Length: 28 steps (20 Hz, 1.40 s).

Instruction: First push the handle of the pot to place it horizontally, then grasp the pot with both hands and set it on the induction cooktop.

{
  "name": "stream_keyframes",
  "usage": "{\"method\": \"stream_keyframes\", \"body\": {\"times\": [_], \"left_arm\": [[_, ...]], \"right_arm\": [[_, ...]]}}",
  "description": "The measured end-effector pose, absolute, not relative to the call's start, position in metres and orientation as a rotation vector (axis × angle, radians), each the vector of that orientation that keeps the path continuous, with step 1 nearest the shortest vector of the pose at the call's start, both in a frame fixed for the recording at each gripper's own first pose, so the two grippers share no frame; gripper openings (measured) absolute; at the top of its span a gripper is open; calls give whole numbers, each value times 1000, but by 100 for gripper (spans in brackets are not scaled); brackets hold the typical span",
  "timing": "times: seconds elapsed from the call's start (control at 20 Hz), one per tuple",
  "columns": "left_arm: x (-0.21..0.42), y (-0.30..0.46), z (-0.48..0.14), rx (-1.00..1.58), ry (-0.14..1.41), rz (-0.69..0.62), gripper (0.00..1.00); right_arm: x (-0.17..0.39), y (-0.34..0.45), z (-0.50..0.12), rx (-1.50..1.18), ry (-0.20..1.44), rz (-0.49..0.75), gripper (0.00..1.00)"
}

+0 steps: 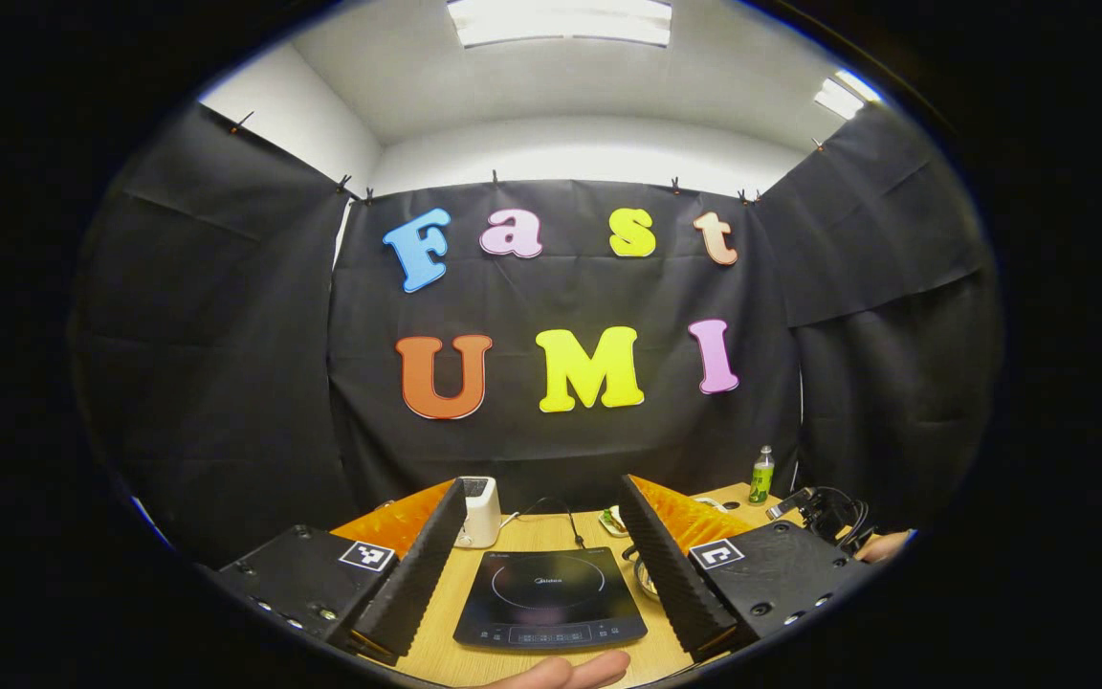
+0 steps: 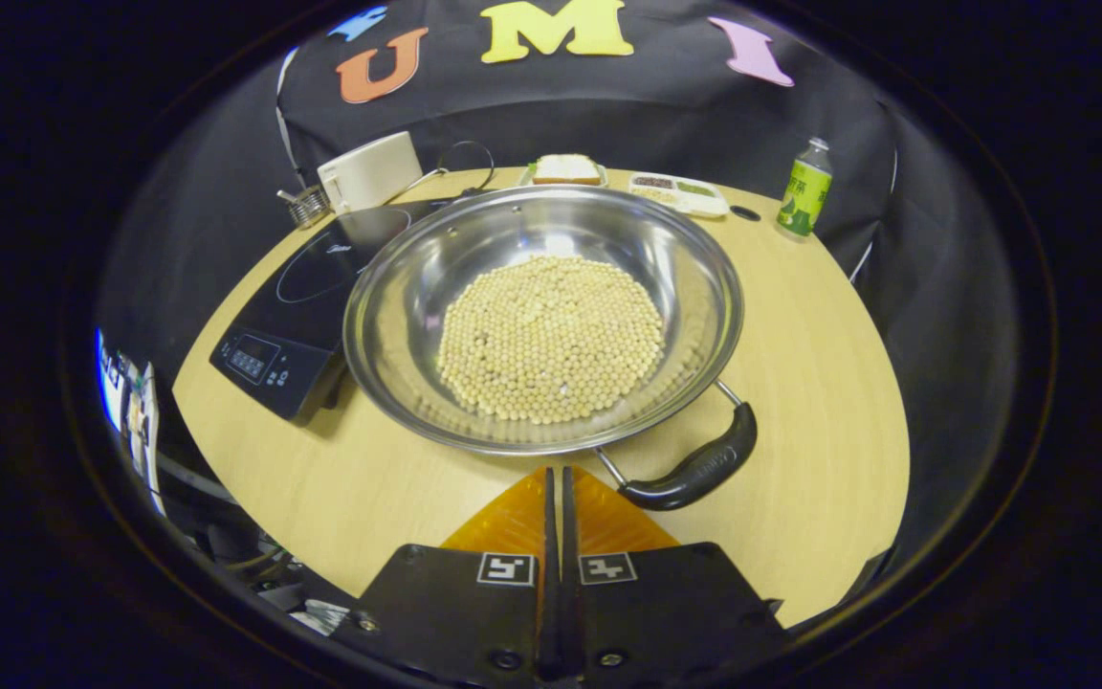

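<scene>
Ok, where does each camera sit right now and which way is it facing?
Left gripper view: rides the open left gripper, held level, facing the booth's back wall over the induction cooktop; a hand shows below.
Right gripper view: rides the shut right gripper, looking down at the pot of beans.
Shared: cooktop, green bottle, wooden table.

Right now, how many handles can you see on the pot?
1: a black handle at the pot's near-right rim, just ahead of the right gripper's fingers. A second one may be hidden.

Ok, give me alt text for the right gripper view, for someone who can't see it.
A steel pot of pale beans sits on a wooden table, its black handle near the closed right gripper. An induction cooktop lies beside the pot.
</scene>
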State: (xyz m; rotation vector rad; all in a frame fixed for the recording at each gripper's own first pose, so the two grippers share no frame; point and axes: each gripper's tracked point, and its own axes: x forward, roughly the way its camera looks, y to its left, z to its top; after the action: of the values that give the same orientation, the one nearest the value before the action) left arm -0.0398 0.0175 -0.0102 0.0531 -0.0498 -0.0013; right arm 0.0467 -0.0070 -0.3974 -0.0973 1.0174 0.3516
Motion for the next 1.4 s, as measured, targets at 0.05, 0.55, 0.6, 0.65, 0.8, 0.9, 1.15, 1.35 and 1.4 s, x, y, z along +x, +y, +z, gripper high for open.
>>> {"method": "stream_keyframes", "body": {"times": [0.05, 0.55, 0.6, 0.65, 0.8, 0.9, 1.15, 1.35, 1.4], "left_arm": [[-38, 19, -10, 53, -47, 13, 96], [-23, -4, -23, 10, -19, -18, 96], [-19, -10, -23, -1, -23, -30, 96], [-14, -13, -26, -5, -16, -35, 96], [-4, -12, -38, 2, 19, -22, 96], [3, -11, -42, 14, 23, -13, 96], [24, -7, -60, 34, 60, 15, 96], [43, -20, -81, 17, 104, -25, 96], [50, -25, -88, 17, 116, -34, 96]], "right_arm": [[54, -10, -395, -120, 984, 370, 4], [93, -56, -405, -125, 977, 342, 4], [98, -60, -406, -138, 970, 340, 4], [104, -65, -407, -150, 962, 333, 4], [118, -75, -411, -142, 951, 308, 4], [124, -79, -416, -137, 948, 306, 4], [140, -95, -415, -126, 911, 259, 4], [152, -117, -401, -167, 794, 188, 4], [153, -122, -397, -179, 771, 172, 4]]}}
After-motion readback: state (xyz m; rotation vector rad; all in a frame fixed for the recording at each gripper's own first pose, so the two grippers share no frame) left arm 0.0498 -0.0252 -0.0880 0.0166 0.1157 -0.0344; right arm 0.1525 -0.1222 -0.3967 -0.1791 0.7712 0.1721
